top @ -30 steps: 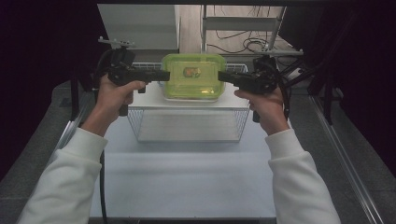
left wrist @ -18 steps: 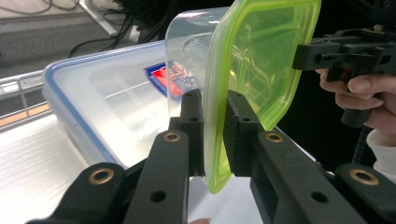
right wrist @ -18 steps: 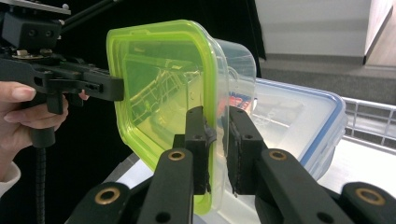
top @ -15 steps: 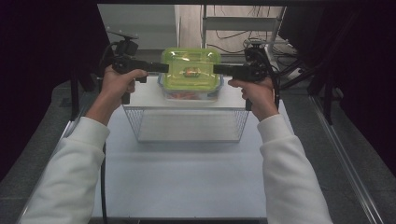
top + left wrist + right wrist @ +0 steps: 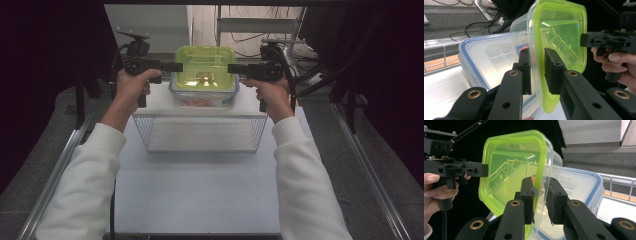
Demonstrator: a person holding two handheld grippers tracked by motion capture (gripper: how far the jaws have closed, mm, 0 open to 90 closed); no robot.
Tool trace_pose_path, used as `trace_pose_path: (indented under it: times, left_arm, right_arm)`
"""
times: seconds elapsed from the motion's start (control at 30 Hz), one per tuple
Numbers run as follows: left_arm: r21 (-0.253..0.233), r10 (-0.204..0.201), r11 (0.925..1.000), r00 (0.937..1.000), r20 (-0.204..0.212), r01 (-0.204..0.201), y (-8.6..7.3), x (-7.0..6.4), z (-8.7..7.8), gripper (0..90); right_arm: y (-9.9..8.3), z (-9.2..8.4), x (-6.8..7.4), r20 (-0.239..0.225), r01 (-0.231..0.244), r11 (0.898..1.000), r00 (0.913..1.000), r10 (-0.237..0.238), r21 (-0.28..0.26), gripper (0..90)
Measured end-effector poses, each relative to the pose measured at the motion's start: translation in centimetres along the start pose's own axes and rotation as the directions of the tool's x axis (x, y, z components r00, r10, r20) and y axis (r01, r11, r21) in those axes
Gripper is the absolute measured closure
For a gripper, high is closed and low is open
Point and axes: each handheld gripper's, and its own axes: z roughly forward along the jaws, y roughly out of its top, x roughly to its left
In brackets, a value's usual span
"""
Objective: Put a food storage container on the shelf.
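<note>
A clear tub with a lime-green lid (image 5: 205, 64) rests level on top of a blue-rimmed clear container (image 5: 202, 101) at the far end of the table. My left gripper (image 5: 177, 66) reaches the lid's left edge and my right gripper (image 5: 231, 68) reaches its right edge. In the left gripper view the jaws (image 5: 537, 68) straddle the lid's rim (image 5: 559, 37) with slim gaps. In the right gripper view the jaws (image 5: 540, 193) straddle the opposite rim (image 5: 511, 170) the same way. Both pairs of jaws have just been opening, with the rim between them.
A wire basket (image 5: 201, 133) stands just in front of the stacked containers. The white table (image 5: 200, 195) stretches toward me, with metal rails along both sides. Cables and a stand's legs lie on the floor beyond the far edge.
Both hands carried the green-lidded tub away from me, past the basket's back edge, and down onto the blue-rimmed container.
</note>
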Motion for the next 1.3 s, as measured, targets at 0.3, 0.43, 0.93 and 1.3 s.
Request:
trace_pose_path:
  times: [0.3, 0.43, 0.93, 1.3]
  left_arm:
    - [-0.021, -0.044, 0.9988, 0.9988, -0.022, 0.044, 0.3, 0.8, 1.0, 68.4]
    - [-0.018, -0.053, 0.9984, 0.9981, -0.031, 0.053, 0.2, 1.3, 1.3, 60.1]
    - [-0.085, -0.025, 0.9961, 0.9994, -0.023, 0.023, 0.4, 1.1, 0.7, 23.5]
    - [-0.056, 0.032, 0.9979, 0.9992, -0.023, -0.033, -0.9, 0.3, -1.9, 22.5]
  right_arm:
    - [0.1, 1.2, -1.1, 0.019, -0.045, 0.999, 0.9988, 0.045, -0.013, 66.5]
    - [0.1, 1.4, -1.4, 0.026, -0.063, 0.998, 0.9977, 0.063, -0.011, 63.7]
    - [-0.1, 0.3, -1.0, 0.029, -0.056, 0.997, 0.9979, 0.058, -0.056, 50.1]
    - [-0.8, -2.4, -0.8, 0.012, -0.012, 0.999, 0.9999, 0.013, -0.037, 44.8]
